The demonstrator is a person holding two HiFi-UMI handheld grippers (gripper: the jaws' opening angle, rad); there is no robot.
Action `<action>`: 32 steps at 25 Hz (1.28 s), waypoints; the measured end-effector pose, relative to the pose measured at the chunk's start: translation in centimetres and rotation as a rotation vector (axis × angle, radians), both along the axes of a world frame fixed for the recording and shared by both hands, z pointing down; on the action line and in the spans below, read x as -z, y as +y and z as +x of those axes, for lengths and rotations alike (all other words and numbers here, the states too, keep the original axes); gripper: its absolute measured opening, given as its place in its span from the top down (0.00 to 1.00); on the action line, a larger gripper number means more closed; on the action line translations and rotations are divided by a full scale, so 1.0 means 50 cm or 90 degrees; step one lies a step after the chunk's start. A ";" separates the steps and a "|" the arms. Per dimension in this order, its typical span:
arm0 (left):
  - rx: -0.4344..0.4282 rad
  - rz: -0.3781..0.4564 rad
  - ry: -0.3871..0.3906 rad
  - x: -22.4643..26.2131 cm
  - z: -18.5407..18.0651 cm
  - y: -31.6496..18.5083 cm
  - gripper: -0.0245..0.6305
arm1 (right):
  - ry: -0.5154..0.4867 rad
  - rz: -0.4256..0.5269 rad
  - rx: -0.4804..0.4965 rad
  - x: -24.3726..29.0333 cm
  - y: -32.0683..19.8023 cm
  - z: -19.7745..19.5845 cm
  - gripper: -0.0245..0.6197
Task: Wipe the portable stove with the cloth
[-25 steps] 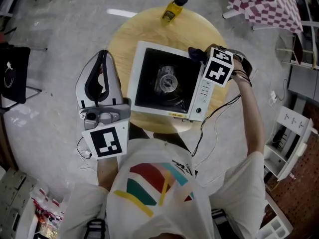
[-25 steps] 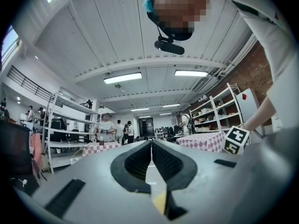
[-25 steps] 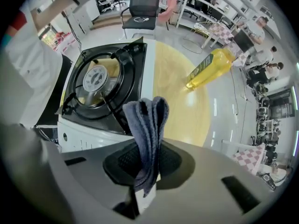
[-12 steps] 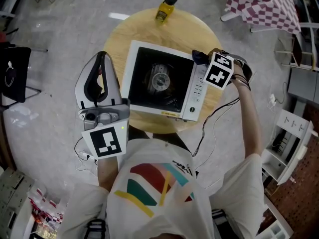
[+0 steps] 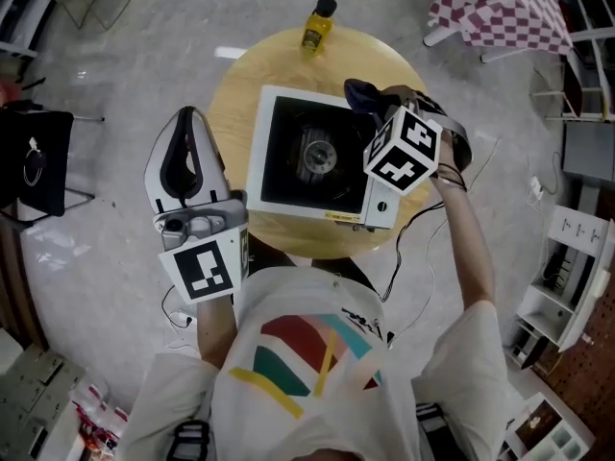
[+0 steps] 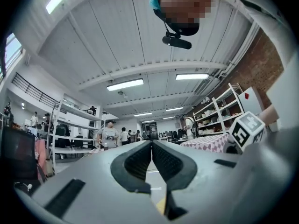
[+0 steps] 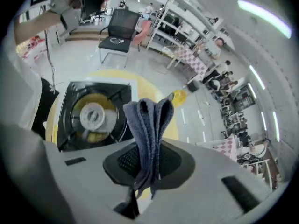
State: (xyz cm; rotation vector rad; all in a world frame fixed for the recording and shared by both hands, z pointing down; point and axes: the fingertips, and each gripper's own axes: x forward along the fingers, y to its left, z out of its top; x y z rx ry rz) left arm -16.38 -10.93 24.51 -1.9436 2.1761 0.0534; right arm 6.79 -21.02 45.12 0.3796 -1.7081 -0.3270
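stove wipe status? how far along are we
Done: the cloth is picked up and clamped in the right hand-held gripper. In hand: that gripper is over the right side of the portable stove; whether the cloth touches the surface is not clear. Left: the wiping itself, since no cleaned area can be made out. The left hand-held gripper is shut, empty and held away from the stove.
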 end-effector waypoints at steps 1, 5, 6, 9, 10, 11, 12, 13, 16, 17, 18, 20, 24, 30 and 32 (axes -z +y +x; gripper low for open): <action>-0.012 0.013 -0.002 0.013 -0.006 -0.004 0.95 | -0.025 0.031 -0.003 0.026 0.007 -0.040 0.91; -0.049 -0.002 -0.024 0.023 -0.062 -0.003 0.95 | -0.090 0.162 -0.014 0.093 0.028 -0.201 0.91; -0.054 0.000 -0.022 0.028 -0.083 0.003 0.95 | -0.089 0.189 -0.013 0.096 0.034 -0.238 0.91; -0.064 -0.001 -0.029 0.033 -0.147 0.024 0.95 | -0.060 0.248 -0.001 0.074 0.042 -0.336 0.91; -0.064 -0.004 -0.032 0.032 -0.168 0.031 0.95 | -0.041 0.266 0.003 0.060 0.040 -0.361 0.91; -0.064 -0.007 -0.033 0.031 -0.189 0.036 0.95 | -0.015 0.285 0.007 0.043 0.034 -0.379 0.91; -0.063 -0.009 -0.033 0.029 -0.210 0.041 0.95 | 0.017 0.302 0.010 0.023 0.026 -0.389 0.91; -0.061 -0.012 -0.034 0.027 -0.230 0.045 0.95 | 0.048 0.311 0.011 -0.001 0.020 -0.395 0.91; -0.060 -0.016 -0.036 0.024 -0.286 0.057 0.95 | 0.100 0.285 0.002 -0.065 0.021 -0.402 0.91; -0.060 -0.017 -0.035 0.022 -0.304 0.059 0.95 | 0.109 0.276 0.000 -0.077 0.023 -0.404 0.91; -0.060 -0.017 -0.034 0.020 -0.320 0.059 0.95 | 0.116 0.268 -0.002 -0.085 0.024 -0.408 0.91; -0.059 -0.019 -0.028 0.011 -0.343 0.060 0.95 | 0.119 0.240 -0.013 -0.102 0.027 -0.415 0.91; -0.064 -0.023 -0.023 -0.001 -0.357 0.063 0.95 | 0.129 0.178 -0.037 -0.144 0.043 -0.417 0.91; -0.073 -0.024 -0.033 -0.001 -0.365 0.059 0.95 | 0.164 0.196 -0.059 -0.158 0.025 -0.401 0.91; -0.072 -0.026 -0.030 -0.007 -0.371 0.061 0.95 | 0.168 0.184 -0.073 -0.162 0.021 -0.403 0.91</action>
